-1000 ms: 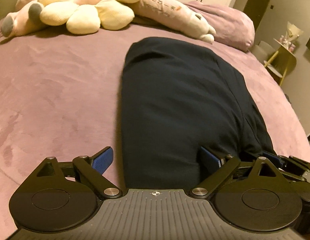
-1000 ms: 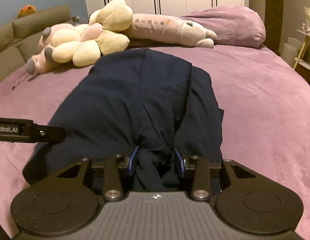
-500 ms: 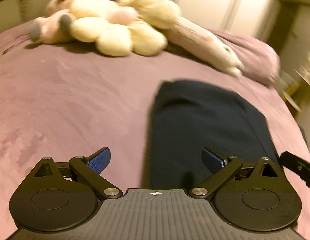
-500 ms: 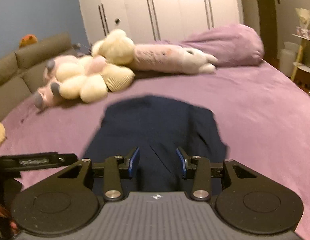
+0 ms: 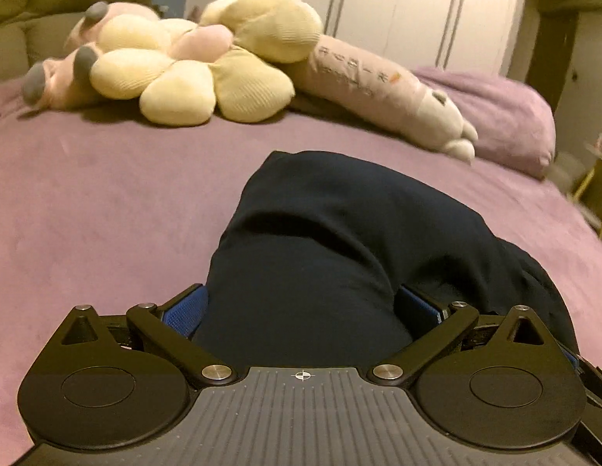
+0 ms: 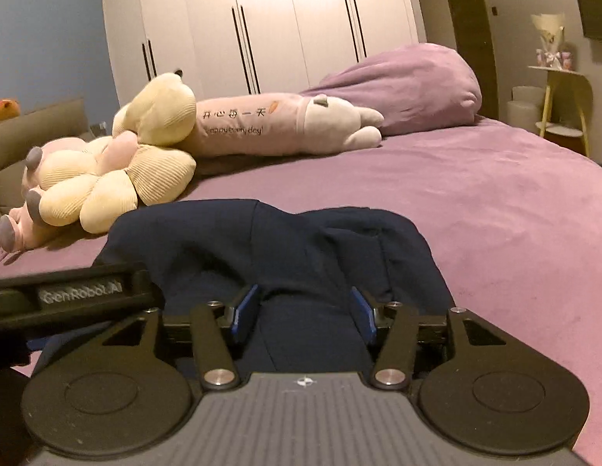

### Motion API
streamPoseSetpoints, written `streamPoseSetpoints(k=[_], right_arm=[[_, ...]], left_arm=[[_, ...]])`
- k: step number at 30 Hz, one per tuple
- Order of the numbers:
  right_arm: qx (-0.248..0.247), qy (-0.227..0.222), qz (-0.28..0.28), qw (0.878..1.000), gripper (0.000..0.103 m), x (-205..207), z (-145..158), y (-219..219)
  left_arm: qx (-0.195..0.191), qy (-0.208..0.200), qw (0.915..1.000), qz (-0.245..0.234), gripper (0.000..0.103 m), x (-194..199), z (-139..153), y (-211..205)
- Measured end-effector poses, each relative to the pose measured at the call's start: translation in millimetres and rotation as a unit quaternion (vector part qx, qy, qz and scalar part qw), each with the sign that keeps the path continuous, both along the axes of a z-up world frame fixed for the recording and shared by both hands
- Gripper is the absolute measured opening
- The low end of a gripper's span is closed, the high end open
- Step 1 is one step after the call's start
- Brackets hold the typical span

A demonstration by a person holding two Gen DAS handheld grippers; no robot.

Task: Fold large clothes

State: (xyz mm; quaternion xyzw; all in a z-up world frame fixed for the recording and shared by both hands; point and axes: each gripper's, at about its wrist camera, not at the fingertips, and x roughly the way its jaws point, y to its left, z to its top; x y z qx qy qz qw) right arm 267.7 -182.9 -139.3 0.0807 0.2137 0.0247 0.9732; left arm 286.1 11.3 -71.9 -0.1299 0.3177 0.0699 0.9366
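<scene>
Left jaws: the left gripper (image 5: 301, 306) stands at its widest, blue pads to either side of a thick hump of the dark navy soft-knit garment (image 5: 340, 240); the cloth fills the gap, but whether the pads press on it I cannot tell. These jaws have just been opening a little further.
Right jaws: the right gripper (image 6: 305, 310) is about half open and has just been opening, with a fold of the dark navy garment (image 6: 270, 248) lying between its blue pads and no squeeze visible.
Garment place: on the purple bedspread (image 5: 87, 202), near the front edge, well apart from the toys.
Done so far: it lies gathered into a narrow, several-layered bundle, so lengthwise folds look made.
Left to do: judging by the lumpy near end, a final fold across and some smoothing remain.
Count, left to right: one pink plush with grey feet (image 5: 56, 73); one cream flower-shaped corduroy cushion (image 5: 192, 73); one long pink printed plush bolster (image 5: 382, 93); one purple pillow (image 5: 503, 116); one garment; two grippers.
</scene>
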Motion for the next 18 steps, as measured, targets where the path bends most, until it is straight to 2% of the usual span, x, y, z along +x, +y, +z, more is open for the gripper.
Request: streamPoseSetpoints(k=[4, 7, 9, 10, 11, 13, 16, 18], right_arm=[[-0.029, -0.013, 0.004, 0.999, 0.054, -2, -1, 9], [0.007, 0.001, 0.020, 1.000, 0.056, -9, 16, 1], [0.033, 0.021, 0.025, 0.999, 0.056, -22, 32, -5], [0.033, 0.027, 0.026, 0.999, 0.057, -35, 39, -6], [0.022, 0.028, 0.028, 0.999, 0.061, -52, 44, -6], [-0.002, 0.031, 0.030, 0.999, 0.068, -87, 47, -5], [-0.011, 0.044, 0.045, 0.998, 0.069, -130, 36, -9], [-0.018, 0.050, 0.048, 0.997, 0.069, -148, 34, -12]], left_arm=[[-0.049, 0.008, 0.9987, 0.000, 0.103, 2, 0, 19], [-0.075, 0.026, 0.9968, -0.009, 0.103, -7, 17, 34], [-0.088, 0.037, 0.9953, -0.018, 0.103, -33, 32, 44], [-0.093, 0.036, 0.9949, -0.019, 0.103, -49, 38, 49], [-0.096, 0.034, 0.9945, -0.023, 0.103, -67, 42, 52], [-0.093, 0.042, 0.9940, -0.038, 0.103, -101, 44, 55], [-0.065, 0.056, 0.9947, -0.056, 0.103, -135, 37, 52], [-0.041, 0.058, 0.9955, -0.063, 0.103, -150, 44, 49]])
